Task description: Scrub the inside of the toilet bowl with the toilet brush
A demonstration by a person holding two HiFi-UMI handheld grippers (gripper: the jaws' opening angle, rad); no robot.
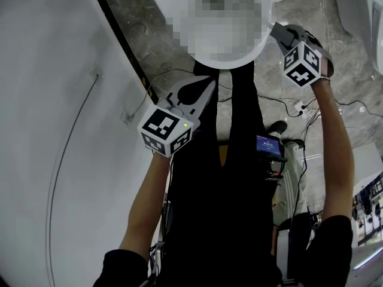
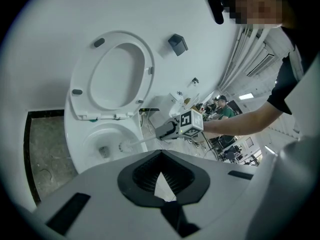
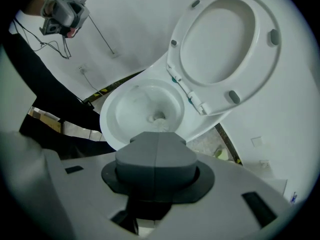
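White brush [image 2: 134,142] clamped in the right tool [image 3: 157,135], its head down inside the bowl [image 3: 120,115] near the drain, seat [image 2: 116,74] raised, left tool [image 2: 161,158] empty, jaws narrowly parted, hovering apart from the bowl

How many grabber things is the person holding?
2. The left gripper is open and empty, held back from the toilet bowl. The right gripper is shut on the toilet brush, whose head is inside the bowl.
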